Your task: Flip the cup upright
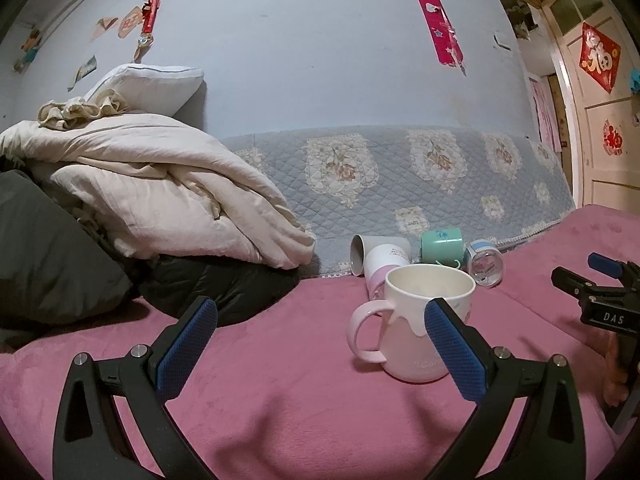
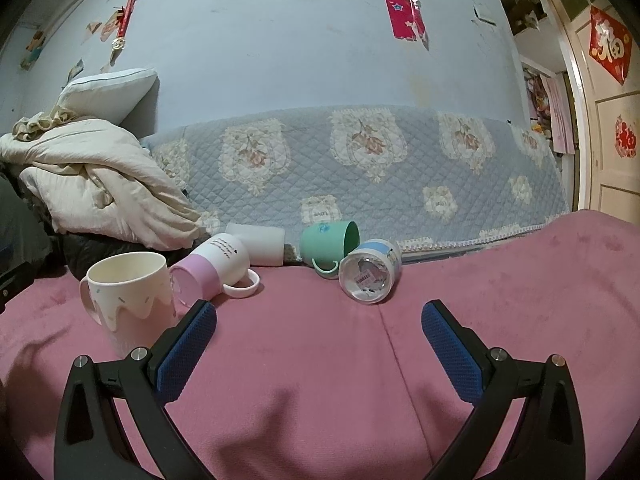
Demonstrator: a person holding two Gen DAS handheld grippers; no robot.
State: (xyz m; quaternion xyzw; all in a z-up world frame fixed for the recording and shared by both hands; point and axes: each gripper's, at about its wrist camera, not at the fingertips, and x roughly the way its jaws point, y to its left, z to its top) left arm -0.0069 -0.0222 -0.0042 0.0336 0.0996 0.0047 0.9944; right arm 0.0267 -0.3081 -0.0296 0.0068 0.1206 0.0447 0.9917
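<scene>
A white and pink drip-pattern mug (image 1: pixel 416 320) stands upright on the pink blanket (image 1: pixel 280 380); it also shows in the right wrist view (image 2: pixel 128 300). Behind it several cups lie on their sides: a white and purple mug (image 2: pixel 216 268), a plain white cup (image 2: pixel 260 246), a green cup (image 2: pixel 330 246) and a blue-and-white cup (image 2: pixel 370 270). My left gripper (image 1: pixel 320 336) is open and empty, its right finger just in front of the upright mug. My right gripper (image 2: pixel 318 340) is open and empty, a little short of the lying cups; it also shows at the left wrist view's right edge (image 1: pixel 600 288).
A pile of beige bedding (image 1: pixel 152 192) and dark clothing (image 1: pixel 48 248) lies at the left. A quilted floral cover (image 1: pixel 400 176) runs along the blue wall behind the cups. A door (image 1: pixel 600 120) stands at the right.
</scene>
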